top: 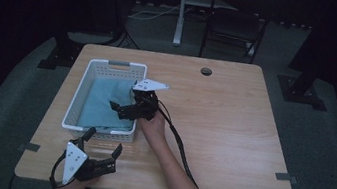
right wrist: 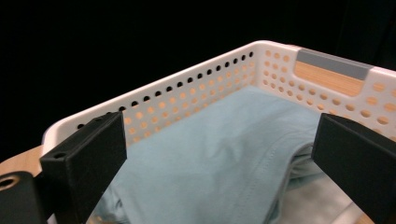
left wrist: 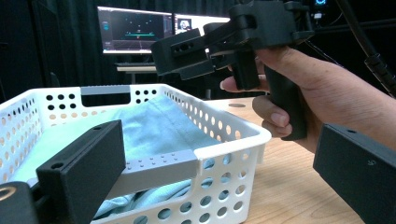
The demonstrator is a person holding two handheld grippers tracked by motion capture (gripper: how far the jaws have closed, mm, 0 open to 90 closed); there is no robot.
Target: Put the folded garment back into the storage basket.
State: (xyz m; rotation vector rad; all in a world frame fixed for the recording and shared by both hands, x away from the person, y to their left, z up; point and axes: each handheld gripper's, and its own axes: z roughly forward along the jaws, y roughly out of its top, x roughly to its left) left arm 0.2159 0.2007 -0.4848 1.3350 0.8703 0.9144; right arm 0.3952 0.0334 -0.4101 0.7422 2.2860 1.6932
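Observation:
A white perforated basket [top: 78, 92] stands on the left half of the wooden table [top: 232, 129], and a folded light-blue cloth [top: 102, 100] lies inside it. My right gripper [top: 127, 106] hovers over the basket's right rim, open, pointing at the cloth. In the right gripper view the cloth [right wrist: 210, 158] lies between and below the spread jaws of that gripper [right wrist: 219, 154], with the basket wall [right wrist: 187, 74] behind. My left gripper [top: 104, 141] is open just in front of the basket's near end. Its own view has the basket [left wrist: 233, 135], the cloth [left wrist: 154, 121] and the right gripper [left wrist: 224, 37] above.
A black cable [top: 179, 141] trails from the right gripper across the table toward the person. A round cable hole [top: 206, 71] sits near the table's far edge. A chair [top: 232, 25] and a desk leg [top: 180, 20] stand beyond. Lit monitors [left wrist: 135, 30] glow behind.

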